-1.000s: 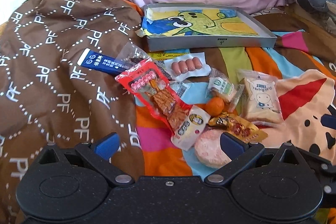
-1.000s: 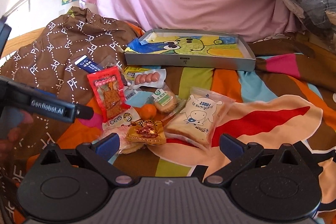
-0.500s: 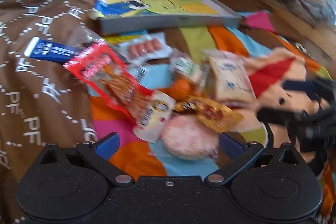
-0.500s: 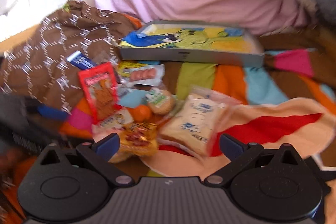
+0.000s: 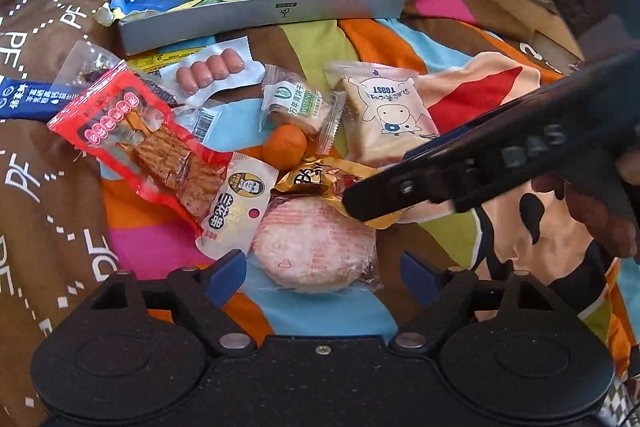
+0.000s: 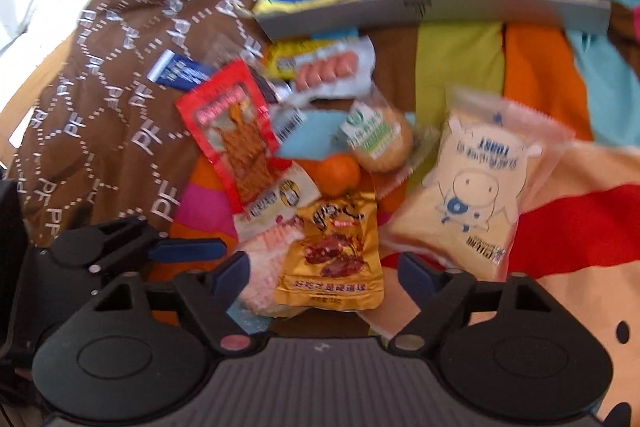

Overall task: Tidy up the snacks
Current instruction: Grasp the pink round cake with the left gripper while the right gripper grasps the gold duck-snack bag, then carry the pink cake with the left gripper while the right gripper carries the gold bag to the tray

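Since the earlier frames both of your grippers have dropped closer over the snack pile, and the right gripper (image 5: 404, 163) now crosses the left wrist view from 3 o'clock.

Step in hand: approach for a first pick; nothing is gripped. Your left gripper (image 5: 320, 273) stands spread, bracketing the pink round cake (image 5: 314, 247) at 6 o'clock. Your right gripper's tongs are likewise spread, astride the gold packet (image 6: 334, 255); that view is blurred.

Count, near to far:
- one pink cake
- one gold packet
- one white-and-yellow packet (image 5: 236, 203)
- one red strip packet (image 5: 136, 139)
- one mandarin (image 5: 285, 146)
- one toast pack (image 5: 386, 115)
- one green-label biscuit (image 5: 298, 103)
- one sausage pack (image 5: 214, 71)
- one blue stick (image 5: 30, 99)
- partly hidden wrappers, uncounted

The grey tray (image 5: 280, 13) at 12 o'clock holds no snacks.

Next, I judge, you must close squarely on one packet without catching its neighbour.
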